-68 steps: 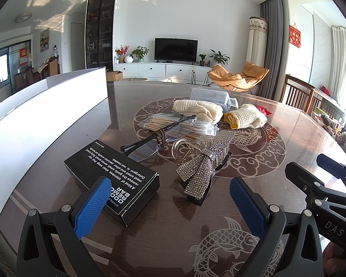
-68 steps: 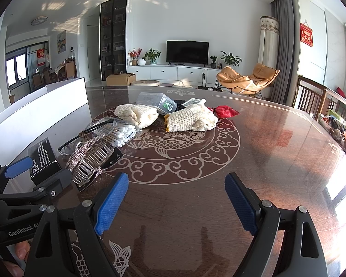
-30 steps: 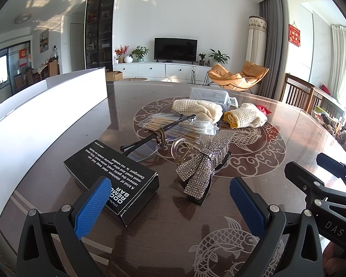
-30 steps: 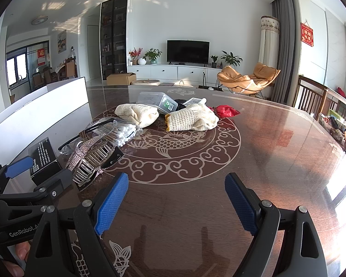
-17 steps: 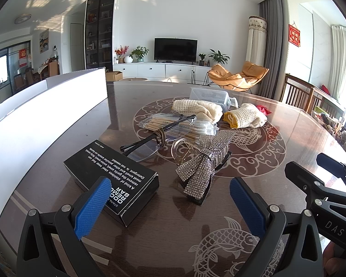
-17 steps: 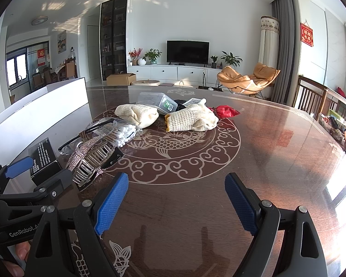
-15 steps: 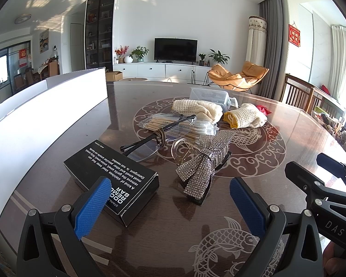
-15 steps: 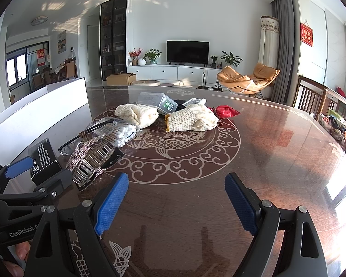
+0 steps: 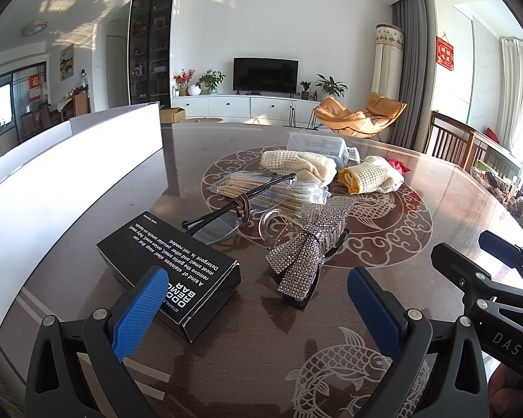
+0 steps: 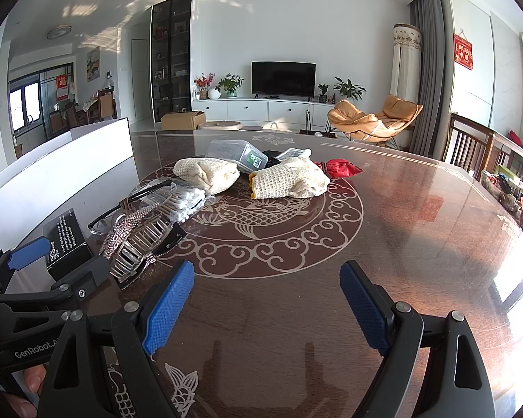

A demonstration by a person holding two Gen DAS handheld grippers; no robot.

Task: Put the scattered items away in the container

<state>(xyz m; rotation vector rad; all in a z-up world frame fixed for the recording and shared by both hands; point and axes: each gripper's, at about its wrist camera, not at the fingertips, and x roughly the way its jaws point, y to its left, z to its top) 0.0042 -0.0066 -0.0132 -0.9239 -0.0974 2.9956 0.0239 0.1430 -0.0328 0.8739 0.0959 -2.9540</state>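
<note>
Nothing is gripped yet, so this looks like the opening step: choosing a first item. The left gripper hovers low over the near edge of the desk, its blue fingers spread wide with nothing between them. The right gripper hovers just to its right, fingers likewise spread and empty, facing bare wood.

The scattered items lie in a loose band running from near left to the far centre. Nearest the left gripper is a black box, with its near corner just ahead of the left finger. Just right of it sits a rhinestone bow hair clip, and behind both a pair of glasses resting against a packet of cotton swabs. Farther off are two knitted cloths, a clear plastic case and a red wrapper.

The container appears to be the white box along the left side of the desk; only its outer wall shows, so its inside cannot be judged.

The next move probably calls for the left gripper to ease forward, straddle the black box across its narrower width, close, lift clear of the wall and carry it left.
</note>
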